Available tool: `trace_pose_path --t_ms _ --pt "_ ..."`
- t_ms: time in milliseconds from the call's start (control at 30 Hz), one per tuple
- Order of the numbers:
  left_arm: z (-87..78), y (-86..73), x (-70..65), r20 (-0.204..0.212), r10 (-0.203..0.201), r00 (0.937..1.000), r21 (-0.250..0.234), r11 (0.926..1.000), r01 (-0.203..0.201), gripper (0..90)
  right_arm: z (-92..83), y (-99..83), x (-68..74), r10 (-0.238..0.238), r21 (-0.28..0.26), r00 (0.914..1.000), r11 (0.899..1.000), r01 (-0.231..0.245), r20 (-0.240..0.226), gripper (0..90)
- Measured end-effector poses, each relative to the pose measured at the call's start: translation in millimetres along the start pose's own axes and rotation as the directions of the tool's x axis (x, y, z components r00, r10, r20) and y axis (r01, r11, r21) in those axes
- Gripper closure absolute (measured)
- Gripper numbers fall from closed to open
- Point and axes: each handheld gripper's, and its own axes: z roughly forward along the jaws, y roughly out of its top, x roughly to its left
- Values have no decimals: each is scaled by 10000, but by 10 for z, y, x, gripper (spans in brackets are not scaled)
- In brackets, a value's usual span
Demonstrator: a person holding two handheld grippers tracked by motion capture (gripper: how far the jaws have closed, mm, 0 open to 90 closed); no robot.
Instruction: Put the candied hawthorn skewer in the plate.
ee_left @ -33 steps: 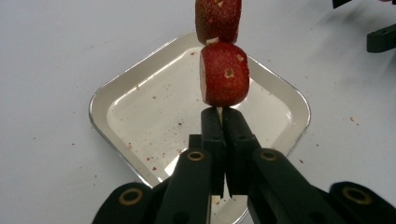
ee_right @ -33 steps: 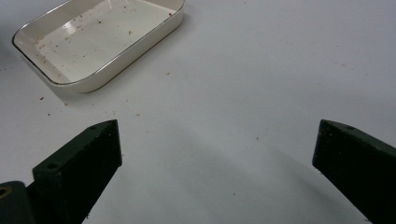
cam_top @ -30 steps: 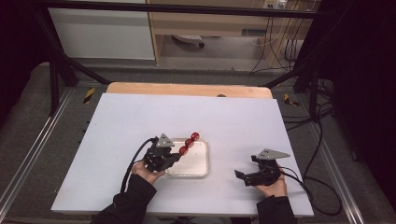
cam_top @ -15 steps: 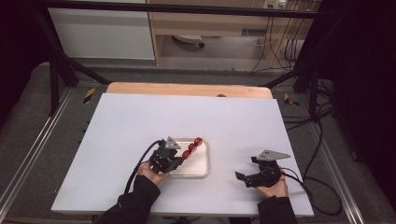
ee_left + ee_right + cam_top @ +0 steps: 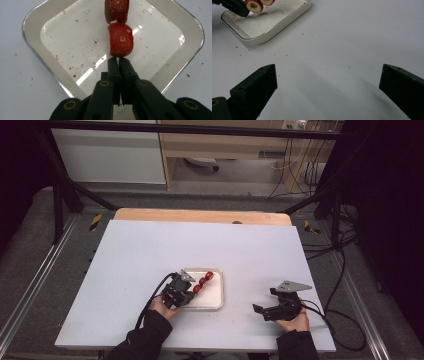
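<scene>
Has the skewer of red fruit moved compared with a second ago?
Yes. The skewer of red fruit, held by the left gripper, has come down toward the person: its far end stood over the white tray's far rim, now it lies inside it.

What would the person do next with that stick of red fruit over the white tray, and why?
Probably lower it a little further and let go. The left gripper is shut on the thin stick end of the fruit skewer, which sits low over the white tray, and its shadow in the right gripper view suggests it is not quite resting. The right gripper sits open, off to the side.
</scene>
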Motion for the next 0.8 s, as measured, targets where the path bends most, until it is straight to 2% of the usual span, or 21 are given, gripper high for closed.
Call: trace_pose_path --t_ms 400,567,600,633,700,733,767,800 --pt "0 6 8 -40 -2 10000 137 9999 2 842 0 1 0 27 3 10000 10000 -27 39 19" --pt "-56 -8 39 228 99 9997 -223 9997 -94 769 -3 2 -2 4 -13 10000 10000 -4 33 18" --pt "-77 -14 47 351 152 9993 -367 9992 -139 707 -3 3 -2 23 -13 10000 10000 -23 32 17" --pt "-99 -21 51 434 201 9989 -505 9986 -179 707 -3 3 -2 23 -13 10000 10000 -23 32 17" --pt "-149 -36 69 522 320 9981 -726 9970 -281 624 -2 2 0 47 3 10000 10000 -47 51 15" --pt "-171 -46 83 628 338 9975 -805 9963 -287 516 -4 5 -1 78 3 10000 10000 -78 39 14" --pt "-192 -56 95 712 355 9968 -837 9961 -295 456 -4 5 -1 77 -6 10000 10000 -77 37 14" --pt "-215 -68 106 657 436 9969 -884 9954 -377 456 -4 5 -1 77 -6 10000 10000 -77 37 14"
